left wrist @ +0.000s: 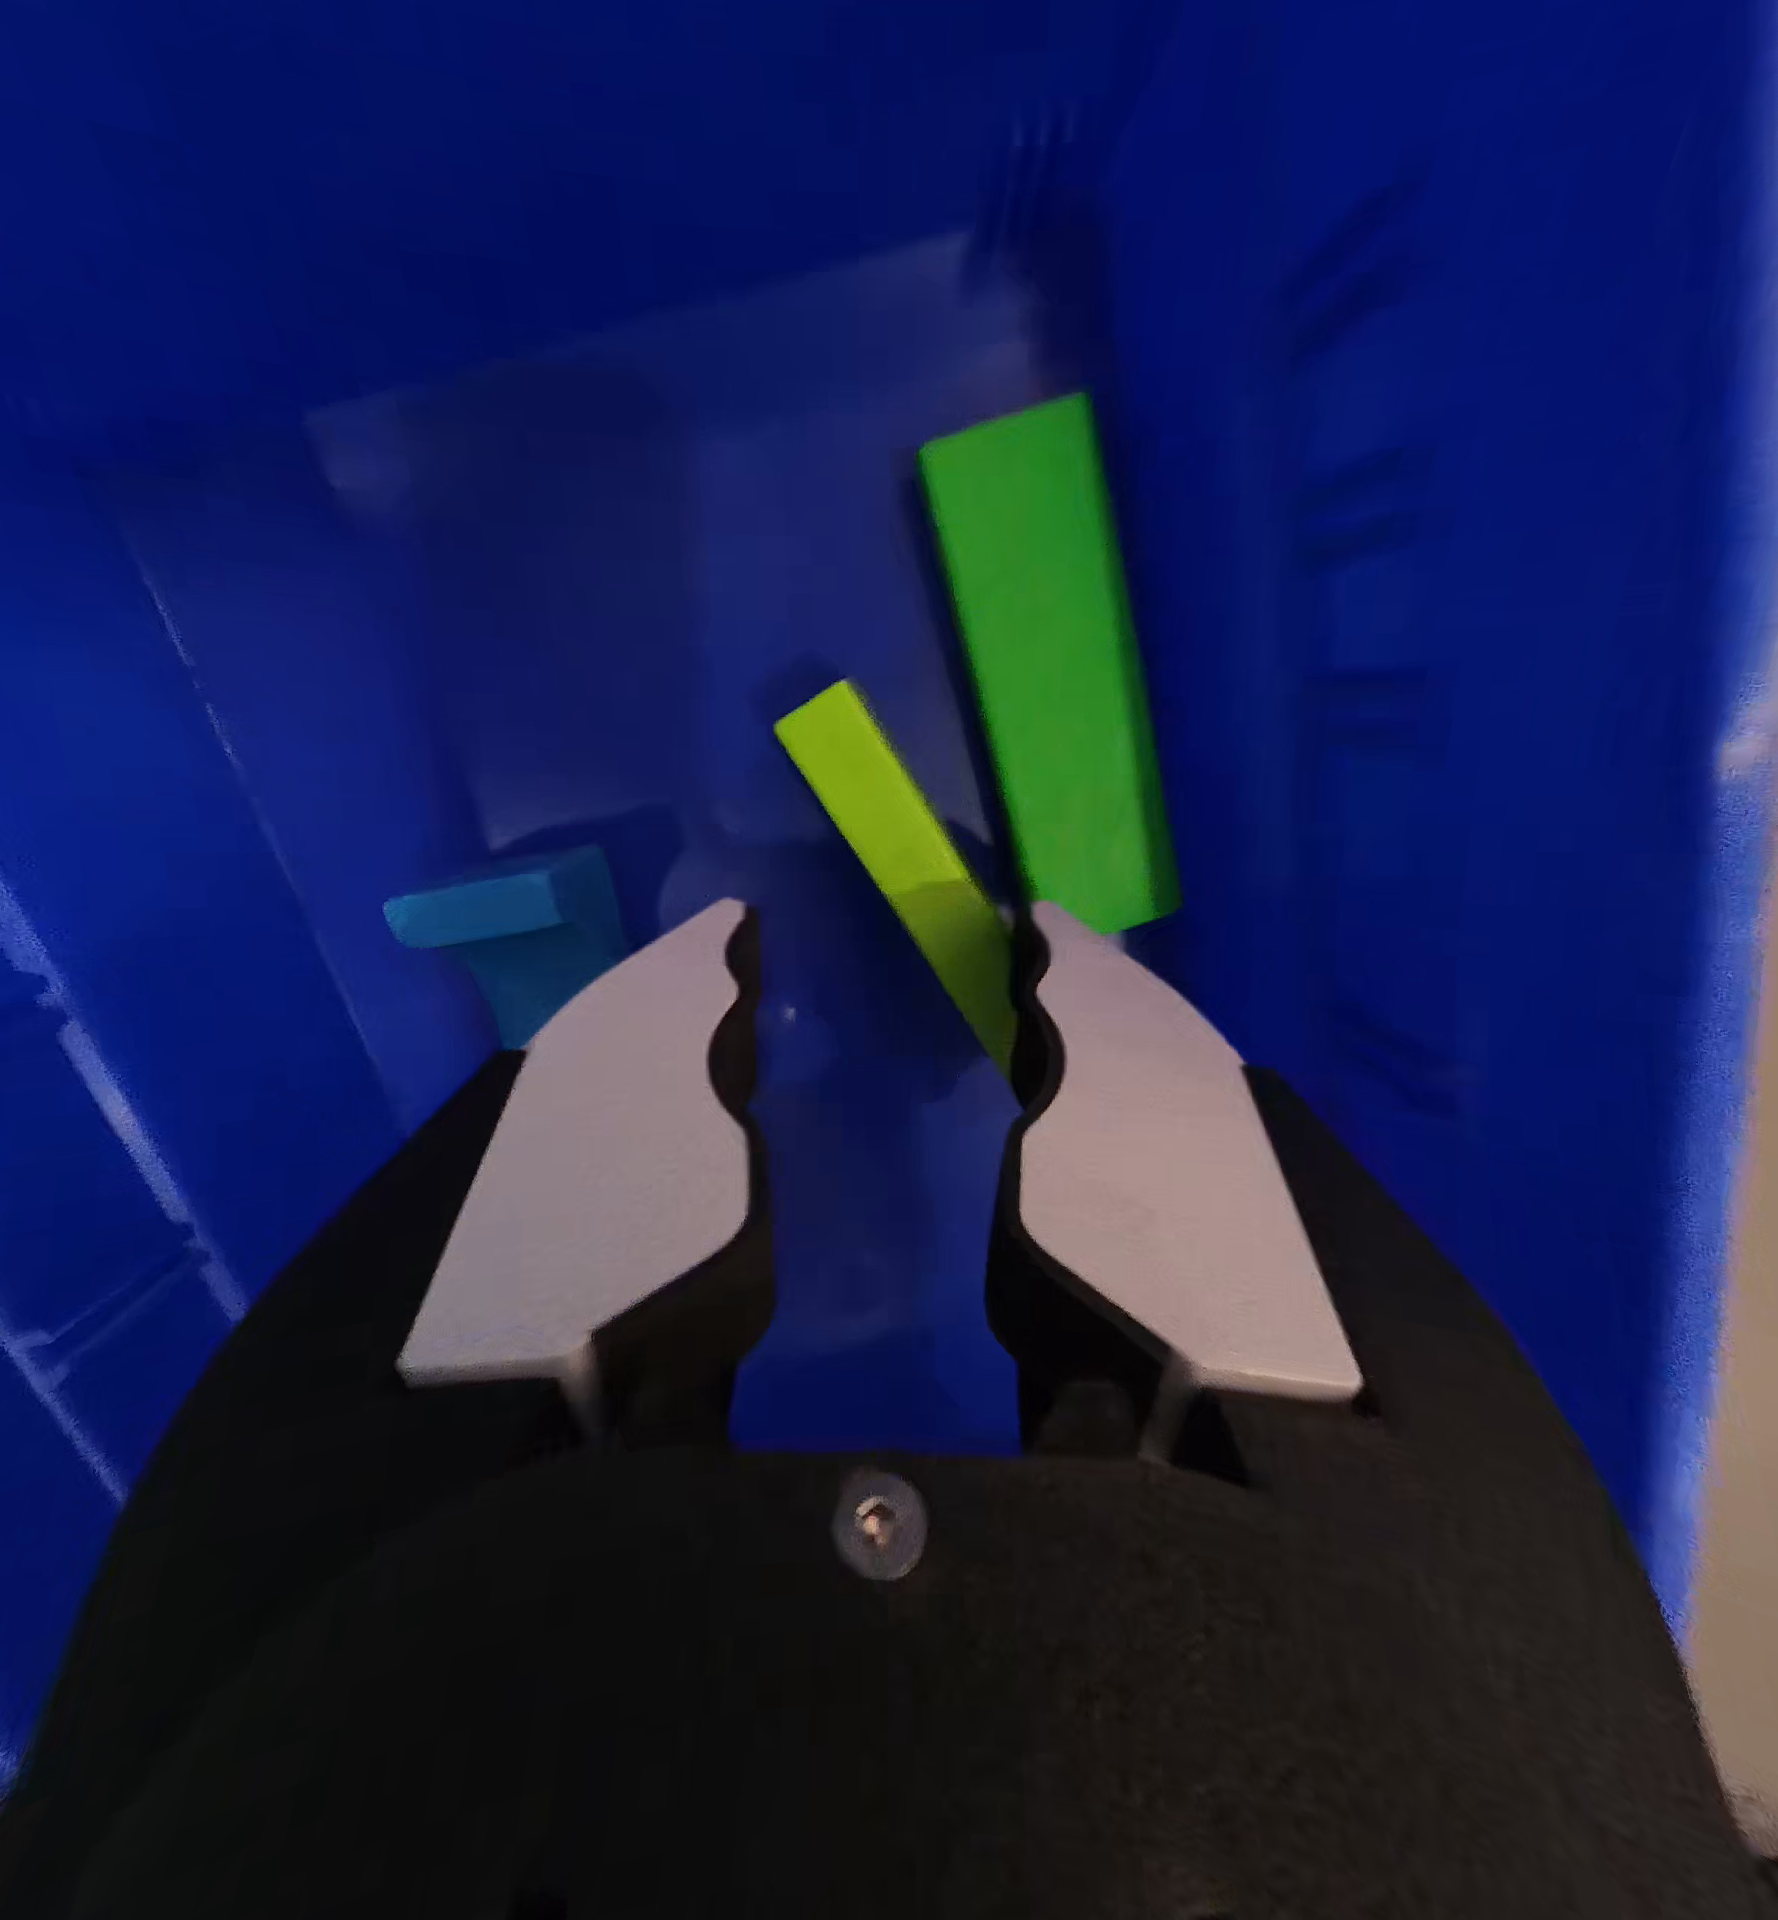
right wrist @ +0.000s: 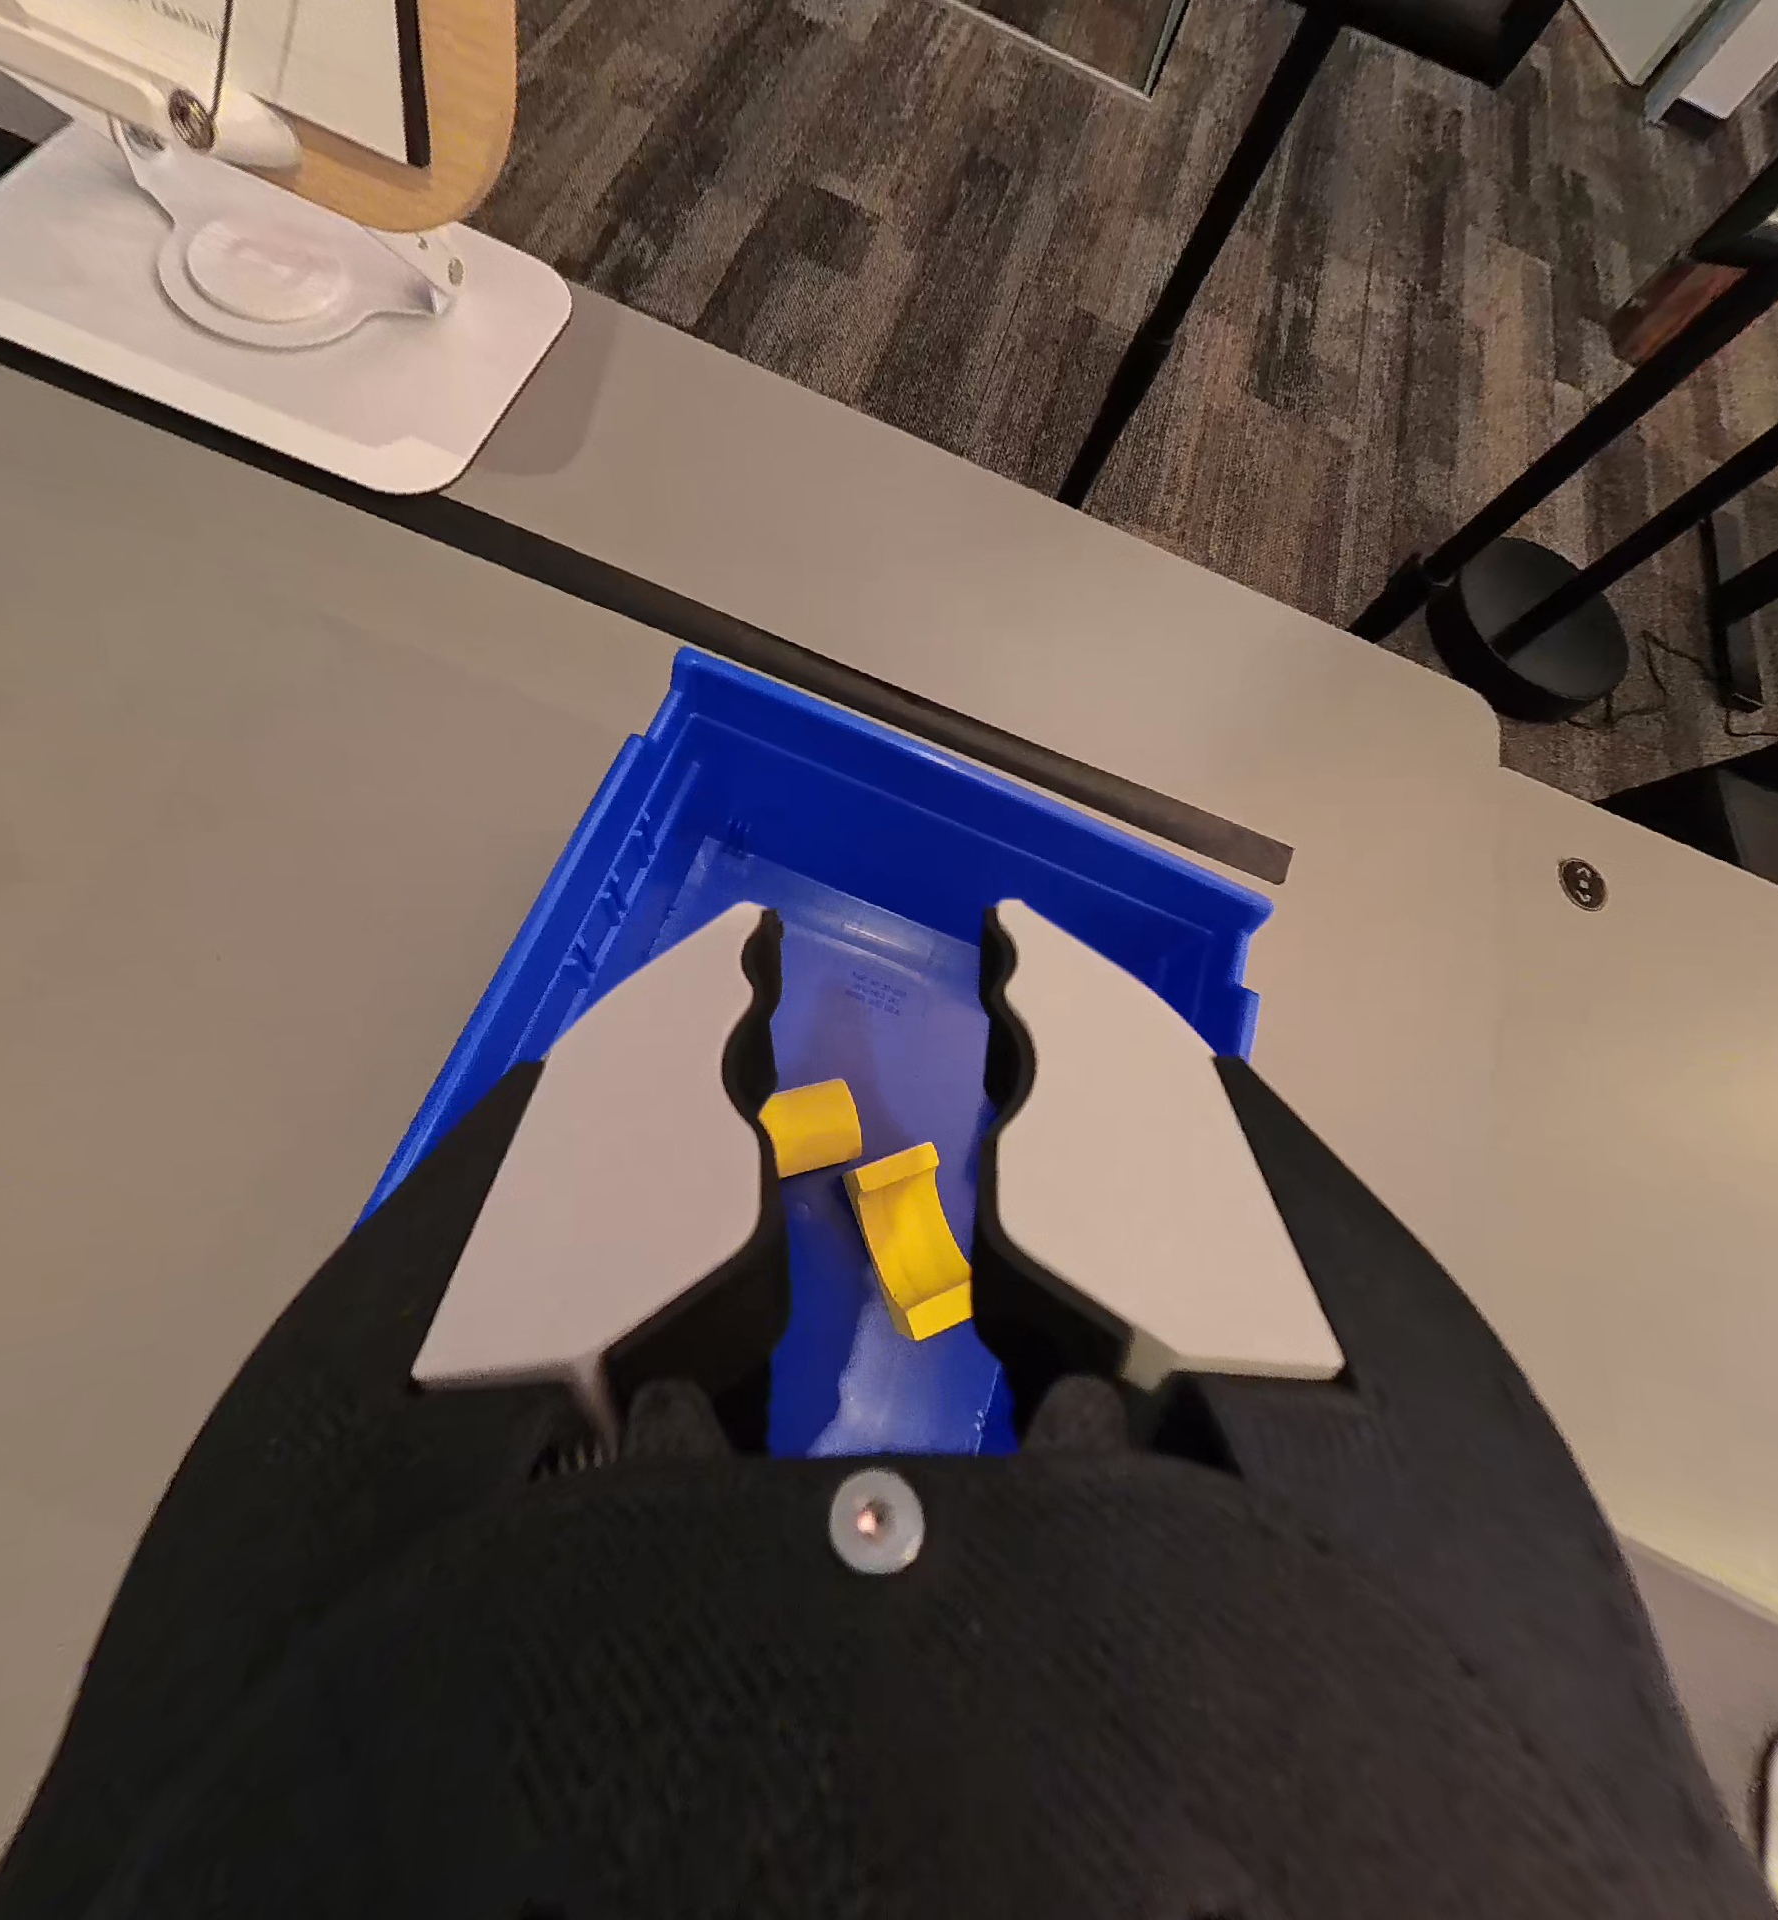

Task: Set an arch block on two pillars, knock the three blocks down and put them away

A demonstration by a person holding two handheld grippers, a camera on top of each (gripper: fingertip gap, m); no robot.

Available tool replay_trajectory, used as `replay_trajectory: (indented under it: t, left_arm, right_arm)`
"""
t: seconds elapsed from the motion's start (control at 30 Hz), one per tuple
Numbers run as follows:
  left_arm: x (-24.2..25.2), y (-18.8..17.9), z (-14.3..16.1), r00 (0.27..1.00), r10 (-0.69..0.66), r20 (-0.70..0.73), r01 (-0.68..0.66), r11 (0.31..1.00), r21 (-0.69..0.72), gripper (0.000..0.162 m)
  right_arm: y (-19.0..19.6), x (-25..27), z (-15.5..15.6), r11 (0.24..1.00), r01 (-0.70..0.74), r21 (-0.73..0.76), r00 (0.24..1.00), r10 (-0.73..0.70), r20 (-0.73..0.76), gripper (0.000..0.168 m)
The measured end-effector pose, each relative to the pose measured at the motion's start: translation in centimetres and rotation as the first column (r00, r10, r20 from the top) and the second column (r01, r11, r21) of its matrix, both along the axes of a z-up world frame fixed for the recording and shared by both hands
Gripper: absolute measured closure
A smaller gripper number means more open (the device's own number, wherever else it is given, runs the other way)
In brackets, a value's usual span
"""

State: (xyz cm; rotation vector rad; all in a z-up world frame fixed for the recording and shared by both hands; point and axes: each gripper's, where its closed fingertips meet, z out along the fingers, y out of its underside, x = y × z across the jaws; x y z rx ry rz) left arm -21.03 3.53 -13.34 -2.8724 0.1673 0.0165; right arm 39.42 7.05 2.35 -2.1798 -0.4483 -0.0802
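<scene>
The left gripper (left wrist: 885, 987) is held open and empty inside a blue bin (left wrist: 241, 831), where a dark green block (left wrist: 1051, 665), a light green block (left wrist: 885, 831) and a blue block (left wrist: 521, 925) are seen. The right gripper (right wrist: 880, 997) is also held open and empty, above a blue bin (right wrist: 947, 810) in which a yellow arch block (right wrist: 906, 1236) and a yellow round block (right wrist: 812, 1127) are lying. For this step to be done well, a gripper should be lowered slowly and closed around one block only.

The left wrist view is looking dim and smeared with blur — the blue bin (left wrist: 552, 312) is losing its detail. The right wrist view is showing bright, even light, a soft shadow lying beside the white stand (right wrist: 345, 395) — straight lines are bending toward the edges.
</scene>
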Motion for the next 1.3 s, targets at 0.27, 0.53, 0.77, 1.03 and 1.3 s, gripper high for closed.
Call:
replay_trajectory:
  t: [0.27, 0.53, 0.77, 1.03, 1.3]
  left_arm:
    - [-0.5, -1.7, -1.9, 0.993, -0.082, -0.08, 0.07, 0.987, -0.148, 0.145]
    - [-0.6, -0.6, 8.1, 0.995, -0.092, 0.027, 0.083, 0.965, 0.247, 0.145]
    - [17.4, -4.9, 21.4, 0.586, -0.759, 0.284, 0.335, 0.547, 0.767, 0.146]
    - [29.6, -11.4, 20.6, 0.19, -0.958, 0.215, 0.479, 0.281, 0.831, 0.146]
    - [29.1, -9.9, 18.8, 0.273, -0.954, 0.123, 0.546, 0.259, 0.797, 0.138]
  right_arm:
    - [0.3, -0.9, -0.9, 0.999, -0.016, -0.028, 0.997, 0.018, 0.074, 0.13]
    - [0.9, -4.5, 0.8, 0.993, -0.077, 0.094, 0.985, 0.061, 0.161, 0.13]
    - [-5.6, -22.0, 5.5, 0.709, -0.596, 0.376, 0.717, 0.681, -0.148, 0.13]
    - [-14.3, -31.1, 6.6, 0.368, -0.736, 0.567, 0.111, 0.893, -0.436, 0.125]
    - [-13.5, -31.6, 4.8, 0.396, -0.756, 0.522, 0.21, 0.901, -0.379, 0.152]
